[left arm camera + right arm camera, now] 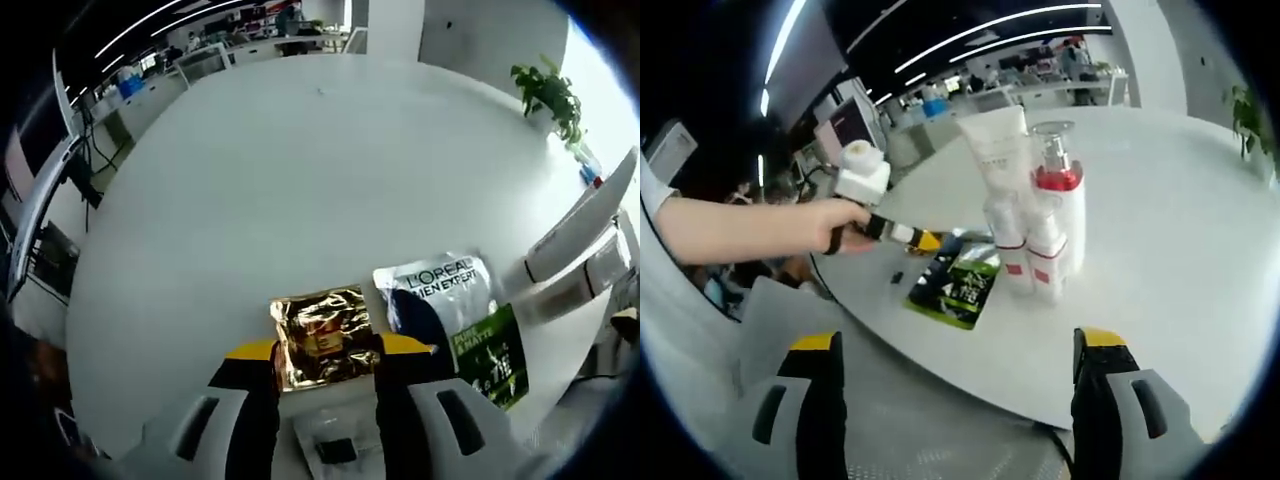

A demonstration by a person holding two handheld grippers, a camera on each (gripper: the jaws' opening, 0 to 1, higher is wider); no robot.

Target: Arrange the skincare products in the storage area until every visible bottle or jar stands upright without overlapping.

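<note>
Still at the gathering stage, by the look of it, with flat packs yet to be dealt with. In the left gripper view, left gripper [325,365] closed on a crinkled gold foil sachet [322,335], pinched between the yellow-tipped jaws just over the round white desk [300,180]; just beside it, lying flat, a white, navy and green skincare sachet [455,325]. In the right gripper view, right gripper [960,375] spread wide and holding nothing, hanging off the near desk edge. Standing upright and bunched close near the middle of the desk: a tall white tube [997,150], a pump bottle with a red band [1060,200] and two small white bottles with red labels [1030,245], some touching or overlapping as seen from here. Next move, judged: carry the gold sachet toward that cluster and set it down clear of the bottles, then fetch the green sachet with the free gripper.
</note>
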